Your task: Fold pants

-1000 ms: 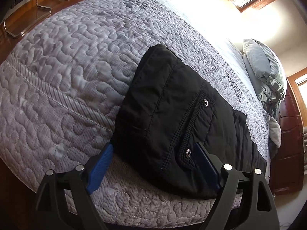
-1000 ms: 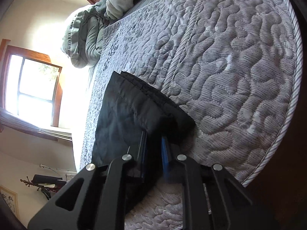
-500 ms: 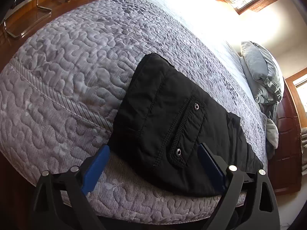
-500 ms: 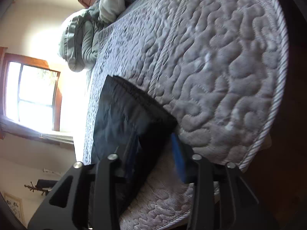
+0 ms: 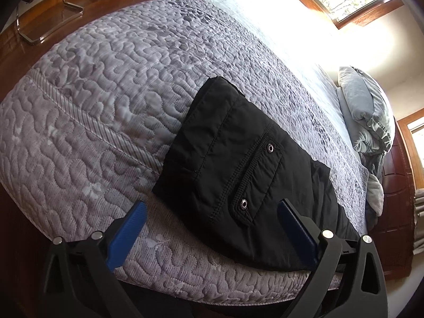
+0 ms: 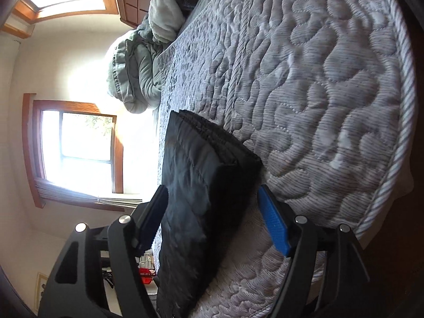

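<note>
The black pants point(image 5: 238, 175) lie folded into a flat stack on the grey quilted bed point(image 5: 106, 106), near its front edge. A pocket flap with two metal snaps faces up. My left gripper point(image 5: 212, 212) is open, its blue pads wide apart in front of the stack's near edge, holding nothing. In the right wrist view the folded pants point(image 6: 201, 185) show edge-on. My right gripper point(image 6: 212, 201) is open, its jaws either side of the stack's near corner, apart from the cloth.
Grey-green pillows and bedding point(image 5: 371, 116) are heaped at the head of the bed by a dark wooden headboard point(image 5: 397, 198). A chair's chrome frame point(image 5: 39, 13) stands on the wooden floor. Windows point(image 6: 79, 145) are on the walls.
My right gripper was shut on the pants' corner, then opened and let go. My left gripper opened wider and drew back off the pants. The stack now lies free on the bed.
</note>
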`<state>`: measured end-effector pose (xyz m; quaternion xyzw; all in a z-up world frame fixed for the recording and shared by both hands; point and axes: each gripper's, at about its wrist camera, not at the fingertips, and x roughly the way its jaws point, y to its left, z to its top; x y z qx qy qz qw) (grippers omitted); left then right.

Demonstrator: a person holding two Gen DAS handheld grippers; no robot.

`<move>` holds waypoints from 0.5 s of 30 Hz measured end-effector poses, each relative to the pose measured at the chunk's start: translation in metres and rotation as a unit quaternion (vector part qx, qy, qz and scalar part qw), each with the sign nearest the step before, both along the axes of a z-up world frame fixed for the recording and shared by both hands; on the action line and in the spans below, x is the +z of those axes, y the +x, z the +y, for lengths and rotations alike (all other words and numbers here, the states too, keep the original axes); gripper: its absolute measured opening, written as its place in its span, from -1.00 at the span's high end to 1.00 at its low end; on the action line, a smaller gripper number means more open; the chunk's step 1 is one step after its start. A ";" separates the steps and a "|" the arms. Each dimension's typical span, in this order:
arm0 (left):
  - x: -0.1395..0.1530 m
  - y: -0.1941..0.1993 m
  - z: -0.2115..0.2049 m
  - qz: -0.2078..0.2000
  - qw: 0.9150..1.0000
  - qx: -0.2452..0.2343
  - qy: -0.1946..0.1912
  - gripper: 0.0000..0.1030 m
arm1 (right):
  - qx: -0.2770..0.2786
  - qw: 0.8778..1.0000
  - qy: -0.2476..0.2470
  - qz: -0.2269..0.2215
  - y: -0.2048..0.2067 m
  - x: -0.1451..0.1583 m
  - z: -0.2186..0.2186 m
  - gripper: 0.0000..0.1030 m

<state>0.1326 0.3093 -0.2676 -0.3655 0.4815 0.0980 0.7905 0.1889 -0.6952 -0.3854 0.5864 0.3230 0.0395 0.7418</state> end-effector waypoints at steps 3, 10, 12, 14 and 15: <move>-0.001 0.003 -0.003 0.006 1.000 0.001 0.001 -0.93 | -0.005 1.000 -0.002 -0.002 0.005 -0.005 0.002 -0.37; -0.005 0.014 -0.015 0.012 1.000 -0.009 0.004 -0.93 | -0.006 1.000 -0.012 -0.018 0.017 0.000 0.000 -0.44; -0.006 0.017 -0.018 0.013 1.000 -0.012 0.005 -0.93 | 0.002 0.999 -0.022 -0.027 0.014 0.000 0.003 -0.40; -0.007 0.018 -0.021 0.012 1.000 -0.015 0.005 -0.93 | 0.014 0.999 -0.038 -0.027 0.014 -0.002 0.007 -0.33; -0.007 0.018 -0.022 0.013 1.000 -0.016 0.005 -0.93 | 0.014 0.999 -0.037 -0.025 0.016 -0.003 0.006 -0.33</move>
